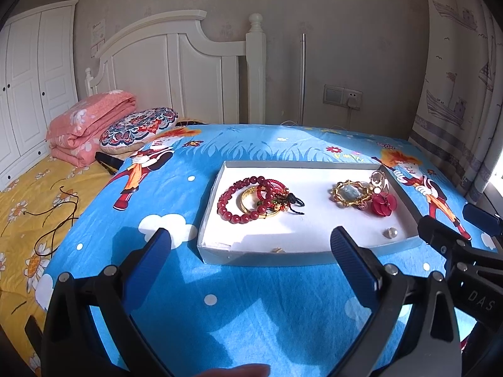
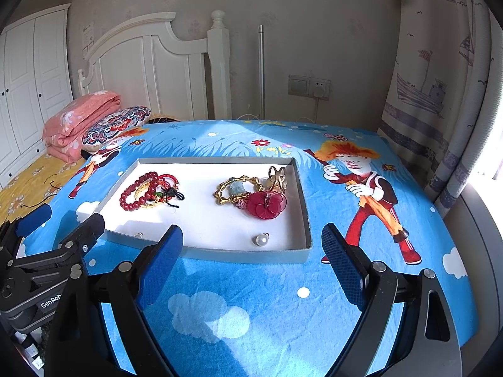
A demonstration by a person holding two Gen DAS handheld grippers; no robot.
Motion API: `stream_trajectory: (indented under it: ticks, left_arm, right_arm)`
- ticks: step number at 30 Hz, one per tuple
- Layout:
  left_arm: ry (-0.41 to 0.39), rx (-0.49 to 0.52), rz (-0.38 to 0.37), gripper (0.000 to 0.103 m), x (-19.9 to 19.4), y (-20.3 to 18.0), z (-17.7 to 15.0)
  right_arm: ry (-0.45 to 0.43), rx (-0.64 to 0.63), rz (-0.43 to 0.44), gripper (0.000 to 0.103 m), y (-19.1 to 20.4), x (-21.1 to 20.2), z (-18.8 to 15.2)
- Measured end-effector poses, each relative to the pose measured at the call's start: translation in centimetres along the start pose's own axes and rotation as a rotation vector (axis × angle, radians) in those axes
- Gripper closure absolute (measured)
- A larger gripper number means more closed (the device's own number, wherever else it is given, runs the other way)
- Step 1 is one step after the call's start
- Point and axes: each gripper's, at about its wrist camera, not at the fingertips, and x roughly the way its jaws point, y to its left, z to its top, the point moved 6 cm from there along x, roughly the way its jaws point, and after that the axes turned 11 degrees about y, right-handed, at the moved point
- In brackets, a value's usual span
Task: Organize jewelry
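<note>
Above blue bedsheet (image 1: 251,298), both hand-held grippers (image 1: 251,251) (image 2: 253,248) hover spread, facing jewelry tray (image 2: 301,194).

we see a pale wallpapered wall (image 1: 330,15) behind a white wooden headboard (image 1: 176,62), a white panelled wardrobe (image 1: 28,78) at left, a ship-printed curtain (image 2: 433,78) at right, and sunlight falling across the blue cartoon-print bedspread (image 2: 251,298).

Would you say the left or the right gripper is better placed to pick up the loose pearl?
Probably the right gripper: the pearl lies just ahead between its open fingers, near the tray's front wall.
</note>
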Motion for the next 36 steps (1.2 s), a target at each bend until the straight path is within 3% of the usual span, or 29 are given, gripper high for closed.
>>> stream_trajectory:
  ticks: [36]
  left_arm:
    - [0.006,-0.003,0.014,0.005,0.17,0.51,-0.82]
  right_arm:
    - [0.006,-0.002,0.004,0.019,0.67,0.26,-0.56]
